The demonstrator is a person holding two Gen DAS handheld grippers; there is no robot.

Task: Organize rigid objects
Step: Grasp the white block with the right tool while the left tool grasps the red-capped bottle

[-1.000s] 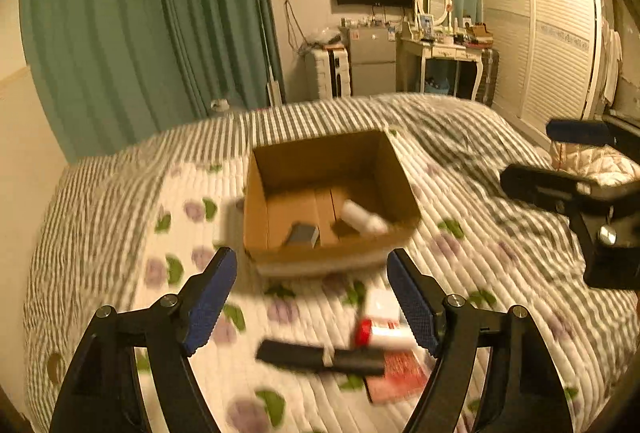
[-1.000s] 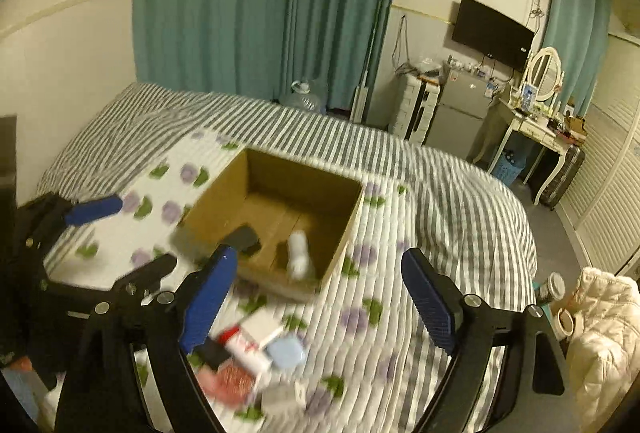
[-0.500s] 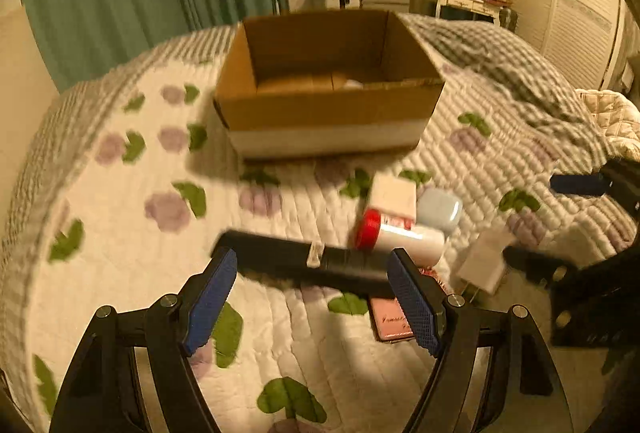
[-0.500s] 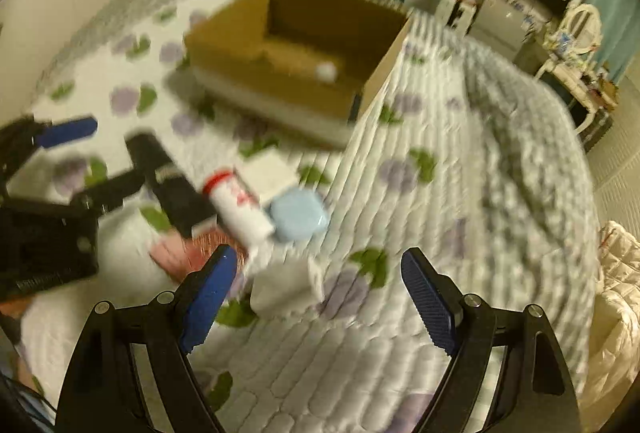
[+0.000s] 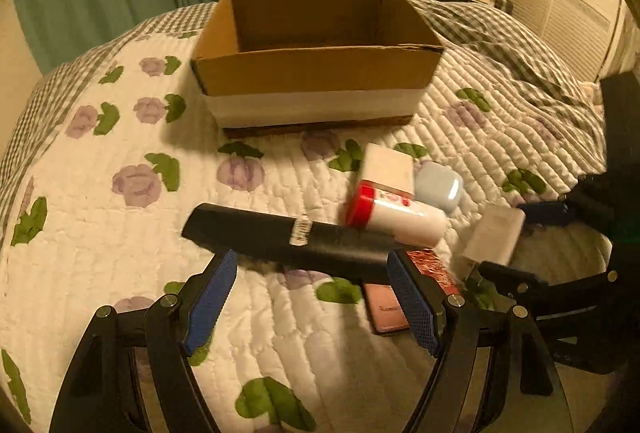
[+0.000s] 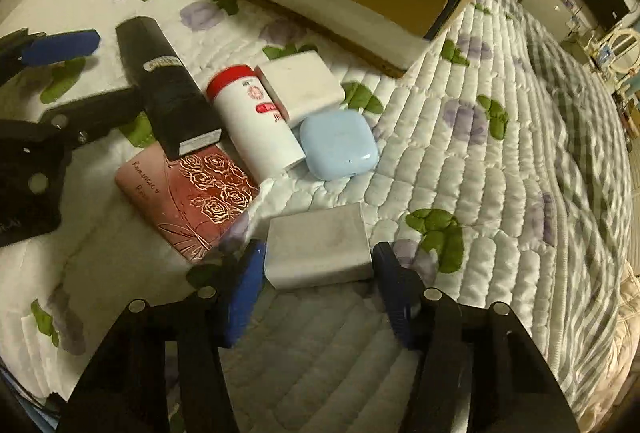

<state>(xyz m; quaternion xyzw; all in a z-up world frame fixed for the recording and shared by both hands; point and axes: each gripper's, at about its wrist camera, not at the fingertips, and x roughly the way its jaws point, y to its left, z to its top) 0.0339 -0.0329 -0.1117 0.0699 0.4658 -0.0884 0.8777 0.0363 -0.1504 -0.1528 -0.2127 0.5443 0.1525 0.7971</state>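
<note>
While straddling black box (image 5: pixel 288 241), left tool (image 5: pixel 310 297) spread wide, unclenched; right tool (image 6: pixel 316 285) flanking grey block (image 6: pixel 318 247), contact unclear. Carton (image 5: pixel 316 73) near for deposit.

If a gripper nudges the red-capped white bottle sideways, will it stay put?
Probably not: the red-capped white bottle lies on its side, so it may roll. The long black box and pale blue case flank it and might stop it; the soft quilt should damp rolling.
</note>
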